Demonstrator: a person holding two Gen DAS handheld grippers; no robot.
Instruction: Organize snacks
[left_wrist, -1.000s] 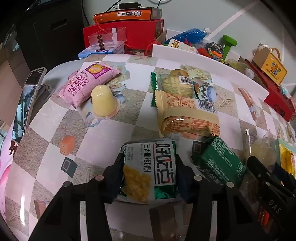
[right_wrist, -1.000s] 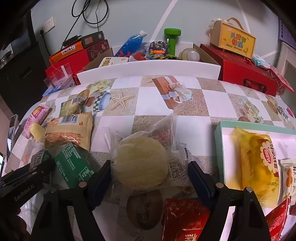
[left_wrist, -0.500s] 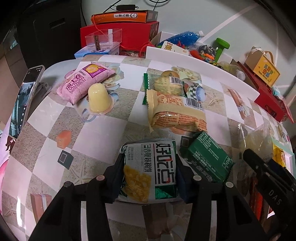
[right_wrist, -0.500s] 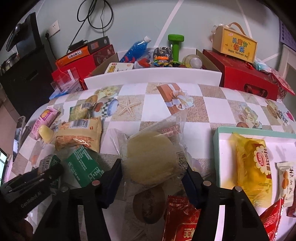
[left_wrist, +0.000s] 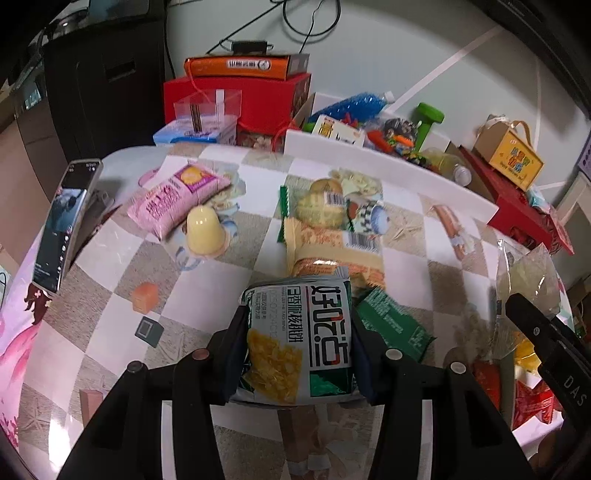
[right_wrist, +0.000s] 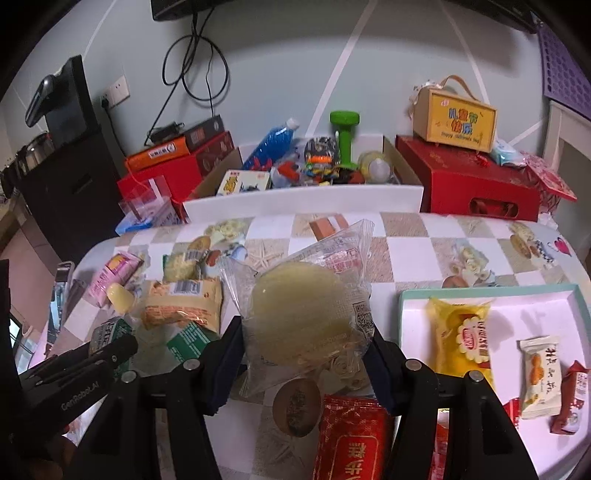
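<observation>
Here, item by item. Only your right view shows the tray (right_wrist: 400, 306), teal-rimmed, white inside, lying on the table (right_wrist: 406, 254) to the right; a yellow pack (right_wrist: 461, 336) and a small white pack (right_wrist: 541, 376) lie in it. Only your left view shows the phone (left_wrist: 62, 225) standing at the table's left edge, and the pink pack (left_wrist: 173, 199) with a jelly cup (left_wrist: 201, 230) touching it.

Your left gripper (left_wrist: 295, 350) pinches a cracker pack (left_wrist: 299, 339): silver-white wrapper, black characters, yellow crackers pictured, green corner. It sits upright between the fingers (left_wrist: 234, 354), one pad pressed on each side, its top rising past their tips.

Your right gripper (right_wrist: 306, 347) pinches a clear bag (right_wrist: 303, 306) holding a pale round cake, a QR code on its right side. The fingers (right_wrist: 227, 350) clamp its lower sides; most of the bag stands above them, clear of the table, left of the tray.

A green pack (left_wrist: 391, 325) lies on the table between your two grippers.
</observation>
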